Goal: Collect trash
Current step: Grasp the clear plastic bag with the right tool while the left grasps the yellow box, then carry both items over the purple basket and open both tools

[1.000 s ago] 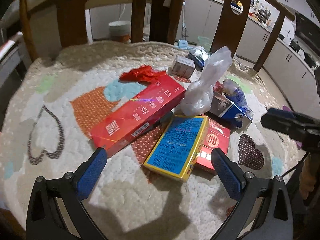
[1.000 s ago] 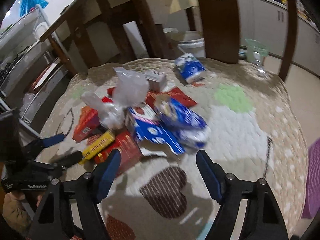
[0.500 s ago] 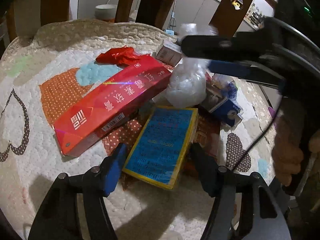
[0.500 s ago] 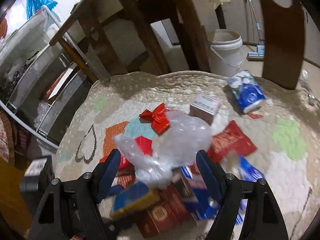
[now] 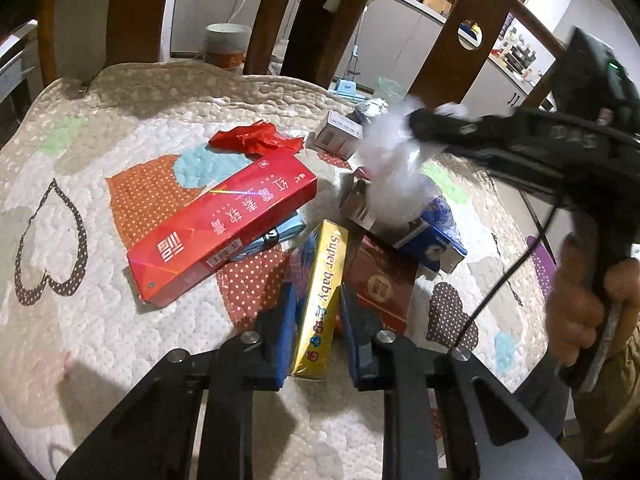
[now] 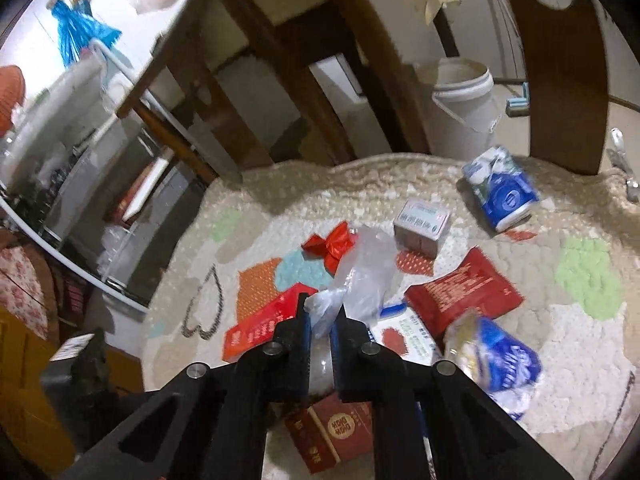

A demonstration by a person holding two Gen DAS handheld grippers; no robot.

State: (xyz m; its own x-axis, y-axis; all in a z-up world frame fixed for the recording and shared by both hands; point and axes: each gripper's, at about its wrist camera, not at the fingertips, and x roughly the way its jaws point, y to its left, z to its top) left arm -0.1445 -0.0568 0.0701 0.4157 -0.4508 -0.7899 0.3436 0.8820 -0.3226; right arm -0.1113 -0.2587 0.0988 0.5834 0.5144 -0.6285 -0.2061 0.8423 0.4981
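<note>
Trash lies scattered on a quilted mat [image 5: 120, 320]. My left gripper [image 5: 318, 300] is shut on a yellow "Super baby" box [image 5: 324, 292], turned up on its edge between the blue pads. A long red carton [image 5: 224, 228] lies to its left, and a dark red box [image 5: 380, 284] to its right. My right gripper [image 6: 320, 316] is shut on a clear plastic bag [image 6: 360, 276], which it holds above the pile; in the left wrist view the same bag [image 5: 396, 176] hangs from the right gripper [image 5: 416, 124]. A person's hand [image 5: 580, 312] grips its handle.
A red ribbon bow [image 6: 332, 244], a small white box [image 6: 420, 224], a blue tissue pack [image 6: 500, 188], a red pouch [image 6: 464, 296] and a blue wrapper [image 6: 496, 360] lie on the mat. Wooden chair legs [image 5: 312, 20] and a white bucket [image 6: 464, 100] stand beyond its far edge.
My left gripper closed onto the yellow box and tipped it from flat onto its edge. My right gripper swung over the pile and closed on the plastic bag, lifting it.
</note>
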